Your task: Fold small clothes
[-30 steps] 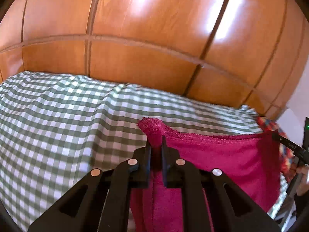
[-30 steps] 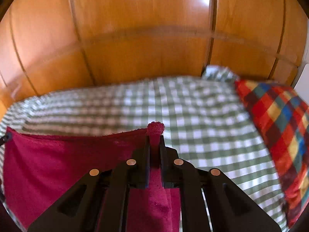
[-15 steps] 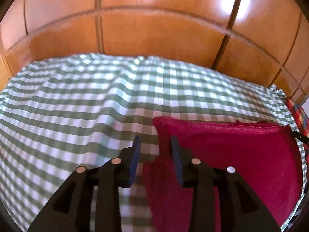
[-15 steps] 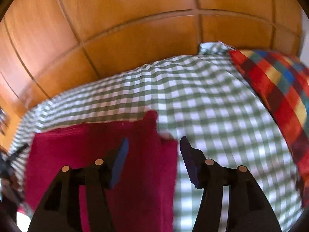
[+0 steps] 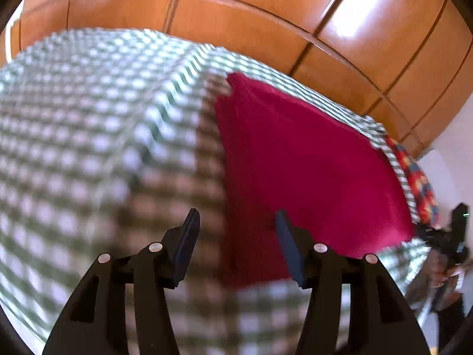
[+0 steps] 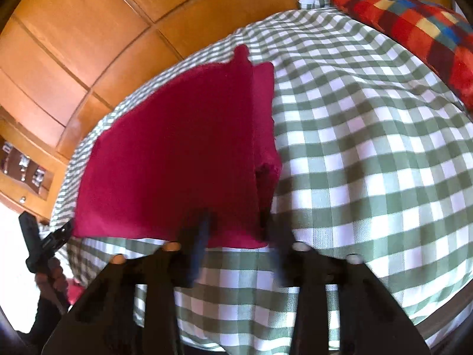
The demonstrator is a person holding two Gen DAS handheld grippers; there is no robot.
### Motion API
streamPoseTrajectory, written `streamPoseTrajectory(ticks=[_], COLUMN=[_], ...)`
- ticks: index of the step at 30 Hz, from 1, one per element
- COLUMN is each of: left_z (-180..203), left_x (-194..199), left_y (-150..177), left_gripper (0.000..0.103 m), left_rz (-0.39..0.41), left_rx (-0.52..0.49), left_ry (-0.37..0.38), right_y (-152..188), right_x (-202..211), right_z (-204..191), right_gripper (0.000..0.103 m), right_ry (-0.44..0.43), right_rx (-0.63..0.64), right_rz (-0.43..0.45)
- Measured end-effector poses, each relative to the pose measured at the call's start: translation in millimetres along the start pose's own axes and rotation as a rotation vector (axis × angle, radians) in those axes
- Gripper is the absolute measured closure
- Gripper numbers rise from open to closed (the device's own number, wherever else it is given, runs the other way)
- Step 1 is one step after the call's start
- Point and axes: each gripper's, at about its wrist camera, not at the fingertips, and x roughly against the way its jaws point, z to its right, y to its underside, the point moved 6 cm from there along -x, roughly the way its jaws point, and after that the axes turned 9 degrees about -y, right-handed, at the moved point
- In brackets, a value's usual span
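A magenta cloth [image 5: 301, 159] lies folded flat on a green-and-white checked bedspread [image 5: 88, 136]. My left gripper [image 5: 236, 236] is open and empty, above the cloth's near left corner. In the right wrist view the cloth [image 6: 177, 153] lies ahead, with a second layer showing along its right edge. My right gripper [image 6: 239, 236] is open and empty, above the cloth's near right corner. The right gripper also shows in the left wrist view [image 5: 452, 236], and the left gripper in the right wrist view [image 6: 44, 245].
A wooden panelled headboard [image 5: 266, 17] runs along the far side of the bed. A red multicoloured checked pillow [image 6: 419, 26] lies at the right. The bedspread [image 6: 369, 148] spreads wide to the right of the cloth.
Both grippers let go of the cloth's upper corners, opened and drew back toward me. The cloth dropped flat onto the bedspread, folded over.
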Motion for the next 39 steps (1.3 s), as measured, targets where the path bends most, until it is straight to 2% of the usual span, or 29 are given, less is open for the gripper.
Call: streamPoseTrajectory(ticks=[2, 3, 4, 5, 6, 8, 10, 13, 15, 16, 18, 19, 24, 28, 29, 31, 35, 38, 39], left_z=[3, 4, 7, 9, 11, 7, 6, 8, 7, 8, 8, 8, 9, 26, 31, 42, 64, 75, 76], left_x=[-2, -6, -8, -6, -5, -2, -2, -8, -8, -6, 0, 3, 24, 31, 30, 24, 9, 0, -1], left_y=[11, 15, 16, 19, 17, 17, 19, 24, 23, 22, 22, 21, 9, -11, -16, -24, -34, -39, -40], left_gripper=[0.052, 0.059, 0.077, 0.085, 0.088, 0.093, 0.093, 0.093, 0.092, 0.090, 0.077, 0.068, 0.067, 0.065, 0.063, 0.062, 0.058, 0.058, 0.058], left_rz=[-0.005, -0.017, -0.030, -0.028, -0.019, -0.027, -0.033, -0.027, -0.031, -0.030, -0.013, -0.002, 0.059, 0.131, 0.138, 0.143, 0.140, 0.133, 0.133], left_rx=[-0.008, -0.014, -0.024, -0.041, -0.078, -0.097, -0.128, -0.179, -0.157, -0.156, -0.174, -0.178, -0.133, -0.140, -0.148, -0.159, -0.193, -0.210, -0.212], left_ry=[0.004, 0.005, 0.020, 0.011, -0.016, -0.022, -0.038, -0.078, -0.078, -0.082, -0.124, -0.155, -0.155, -0.161, -0.166, -0.182, -0.209, -0.234, -0.236], right_y=[-5, -8, -10, -10, -8, 0, 8, 5, 5, 4, 0, -4, -41, -73, -84, -98, -131, -139, -136], right_x=[6, 13, 19, 23, 21, 5, -9, -4, 0, 3, 13, 18, 24, -8, -21, -40, -73, -93, -100], right_z=[-5, -11, -13, -13, -10, 1, 12, 10, 8, 7, 4, 2, -31, -59, -65, -73, -57, -20, -1], right_gripper=[0.096, 0.096, 0.097, 0.097, 0.097, 0.097, 0.097, 0.097, 0.093, 0.087, 0.051, 0.046, 0.045, 0.043, 0.038, 0.038, 0.038, 0.037, 0.028], right_ry=[0.028, 0.052, 0.072, 0.097, 0.115, 0.181, 0.185, 0.177, 0.182, 0.182, 0.195, 0.199, 0.170, 0.157, 0.159, 0.172, 0.250, 0.346, 0.335], right_rx=[0.023, 0.061, 0.090, 0.113, 0.121, 0.143, 0.123, 0.109, 0.134, 0.134, 0.122, 0.125, 0.190, 0.244, 0.258, 0.267, 0.256, 0.216, 0.160], right_rz=[0.013, 0.028, 0.038, 0.038, 0.025, -0.026, -0.032, -0.018, -0.028, -0.033, -0.005, 0.022, 0.113, 0.127, 0.128, 0.118, 0.098, 0.050, 0.034])
